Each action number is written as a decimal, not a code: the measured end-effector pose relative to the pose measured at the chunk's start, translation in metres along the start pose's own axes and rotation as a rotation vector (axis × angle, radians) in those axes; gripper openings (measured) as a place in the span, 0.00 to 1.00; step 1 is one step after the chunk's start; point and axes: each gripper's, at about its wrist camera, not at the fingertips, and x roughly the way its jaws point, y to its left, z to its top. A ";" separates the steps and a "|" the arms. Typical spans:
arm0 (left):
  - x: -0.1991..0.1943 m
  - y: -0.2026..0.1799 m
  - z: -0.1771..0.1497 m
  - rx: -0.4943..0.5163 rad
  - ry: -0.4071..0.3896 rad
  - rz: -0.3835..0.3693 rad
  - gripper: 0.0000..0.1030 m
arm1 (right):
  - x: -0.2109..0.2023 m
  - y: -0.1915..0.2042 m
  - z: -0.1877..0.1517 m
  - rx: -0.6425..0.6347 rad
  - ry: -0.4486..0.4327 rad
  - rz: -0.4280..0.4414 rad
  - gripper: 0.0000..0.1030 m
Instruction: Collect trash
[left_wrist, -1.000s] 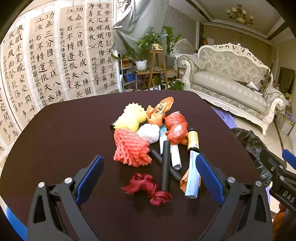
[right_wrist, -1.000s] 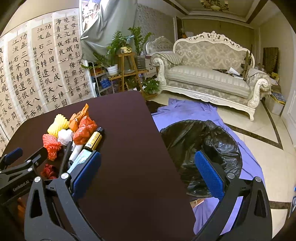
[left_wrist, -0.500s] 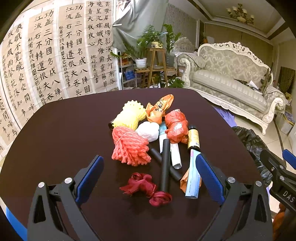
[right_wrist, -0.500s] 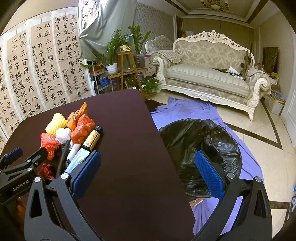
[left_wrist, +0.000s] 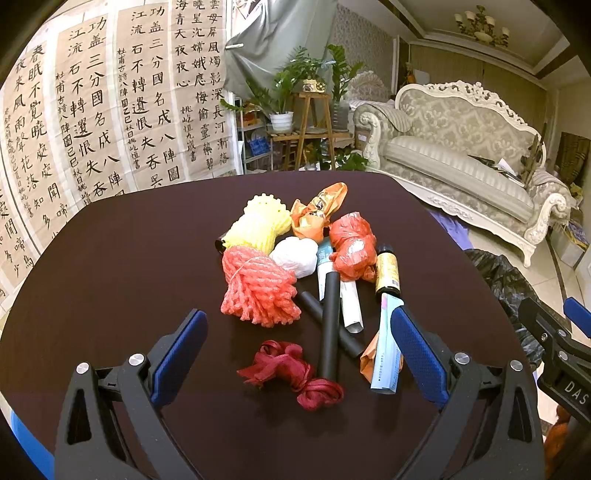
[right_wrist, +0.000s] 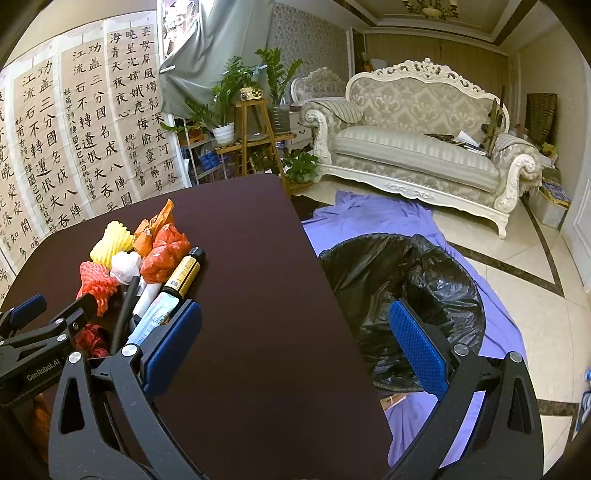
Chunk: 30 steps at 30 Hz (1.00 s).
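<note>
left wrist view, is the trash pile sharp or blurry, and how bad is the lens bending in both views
Left wrist view: the trash pile on the dark table is sharp and evenly lit, with no glare; the calligraphy sheets curve strongly toward the edge. Right wrist view: equally sharp; the table edge bows, the black trash bag shows small shiny highlights, and the corners are black.

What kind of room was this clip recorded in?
Most likely a home living room: an ornate cream sofa stands on a tiled floor, potted plants sit on a wooden stand, and calligraphy scrolls cover the wall. The trash pile lies on a dark table.
</note>
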 end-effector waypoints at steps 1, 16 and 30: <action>0.000 0.000 0.000 0.000 0.000 0.000 0.94 | 0.000 0.000 0.001 0.000 0.000 0.001 0.96; 0.004 -0.002 -0.003 0.002 0.011 -0.001 0.94 | 0.003 -0.001 -0.004 0.000 0.011 0.002 0.96; 0.001 0.024 0.000 0.000 0.012 0.017 0.93 | 0.008 0.031 -0.011 -0.051 0.065 0.063 0.83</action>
